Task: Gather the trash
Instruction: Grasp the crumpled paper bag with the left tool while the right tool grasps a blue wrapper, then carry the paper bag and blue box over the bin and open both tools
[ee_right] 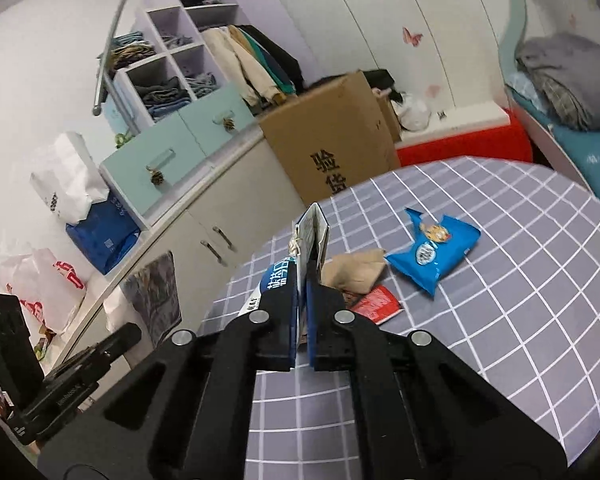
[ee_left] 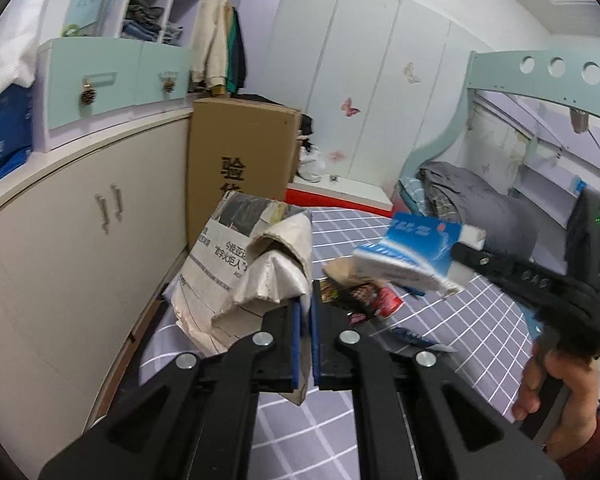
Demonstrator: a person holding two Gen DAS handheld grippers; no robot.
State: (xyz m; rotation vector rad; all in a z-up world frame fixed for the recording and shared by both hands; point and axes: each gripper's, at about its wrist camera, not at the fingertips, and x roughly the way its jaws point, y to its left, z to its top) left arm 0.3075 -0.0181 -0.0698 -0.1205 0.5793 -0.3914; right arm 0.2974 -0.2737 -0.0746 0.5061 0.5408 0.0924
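My left gripper (ee_left: 310, 308) is shut on a crumpled newspaper (ee_left: 240, 264), held up above the left edge of the table. In the left wrist view my right gripper (ee_left: 460, 250) reaches in from the right, shut on a flattened blue and white carton (ee_left: 412, 248), with a person's hand (ee_left: 552, 384) behind it. The right wrist view shows the same carton (ee_right: 278, 278) pinched edge-on between the pads. On the cloth below lie a blue snack bag (ee_right: 434, 254), a crumpled brown paper (ee_right: 356, 272) and a red wrapper (ee_right: 378, 304).
The table has a grey chequered cloth (ee_right: 500, 320). A tall cardboard box (ee_right: 340, 148) stands behind it, against cream cabinets (ee_left: 80, 240). Plastic bags (ee_right: 44, 284) sit on the counter at left. A bed with grey bedding (ee_left: 480, 196) is at the right.
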